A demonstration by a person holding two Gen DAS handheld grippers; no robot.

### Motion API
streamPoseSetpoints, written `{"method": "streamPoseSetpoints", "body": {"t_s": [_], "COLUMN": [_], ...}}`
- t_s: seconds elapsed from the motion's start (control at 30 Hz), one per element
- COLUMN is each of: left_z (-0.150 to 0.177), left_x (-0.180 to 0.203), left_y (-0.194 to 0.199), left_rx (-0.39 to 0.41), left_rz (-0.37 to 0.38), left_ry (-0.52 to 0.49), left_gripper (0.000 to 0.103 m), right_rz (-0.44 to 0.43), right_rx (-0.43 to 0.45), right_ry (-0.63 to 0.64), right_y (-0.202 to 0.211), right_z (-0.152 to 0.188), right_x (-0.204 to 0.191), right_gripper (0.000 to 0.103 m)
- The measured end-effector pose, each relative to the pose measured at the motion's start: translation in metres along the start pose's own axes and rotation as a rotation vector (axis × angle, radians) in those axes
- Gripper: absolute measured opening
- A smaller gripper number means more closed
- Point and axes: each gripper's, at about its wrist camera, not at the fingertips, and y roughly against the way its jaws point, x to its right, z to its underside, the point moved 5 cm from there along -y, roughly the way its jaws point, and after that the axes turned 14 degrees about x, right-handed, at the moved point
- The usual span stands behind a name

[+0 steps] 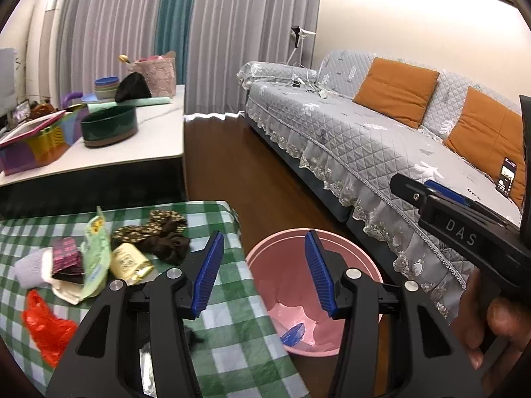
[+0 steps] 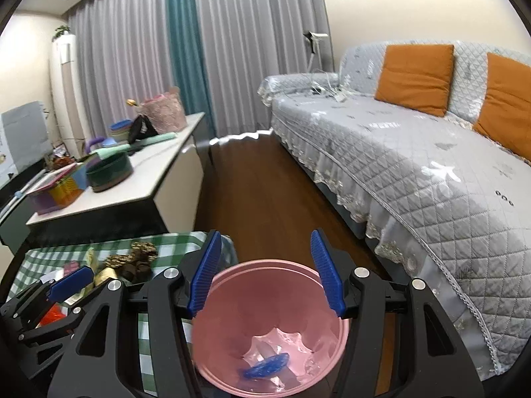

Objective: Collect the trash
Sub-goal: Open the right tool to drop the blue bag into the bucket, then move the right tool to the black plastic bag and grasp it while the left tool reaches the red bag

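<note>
Pink bin (image 2: 270,325): on floor beside table (image 1: 232,325), catching drops; blue wrapper (image 2: 265,368) inside. Left tool (image 1: 265,277), right tool (image 2: 265,273): wide, empty. Litter (image 1: 96,258) awaits on table.

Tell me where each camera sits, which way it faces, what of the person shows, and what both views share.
Left wrist view: on the left hand-held gripper, looking forward and down over the green checked table edge and pink bin; its own open jaws, the right hand-held gripper and a hand show.
Right wrist view: on the right hand-held gripper, over the bin; its open jaws and the left hand-held gripper show.
Shared: bin, blue scrap inside it, table, grey sofa, curtains.
</note>
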Motion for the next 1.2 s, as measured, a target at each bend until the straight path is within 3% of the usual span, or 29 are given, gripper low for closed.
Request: {"method": "streamPoseSetpoints", "body": {"t_s": [0.47, 0.67, 1.2], "left_z": [-0.013, -0.010, 0.017], "left_x": [-0.049, -0.075, -0.157], "left_y": [0.063, 0.089, 0.110], "left_rx": [0.050, 0.056, 0.054], "left_rz": [-0.084, -0.119, -0.267], "left_ry": [0.014, 0.027, 0.066], "left_gripper": [0.050, 0.050, 0.050], "right_rz": [-0.100, -0.147, -0.184], "right_rx": [0.088, 0.080, 0.030], "right_ry": [0.025, 0.038, 0.051], "right_y": [0.034, 0.041, 0.031], "right_z": [-0.014, -0.010, 0.013], "right_x": [-0.050, -0.073, -0.110], "right_gripper": [0.054, 0.040, 0.040]}}
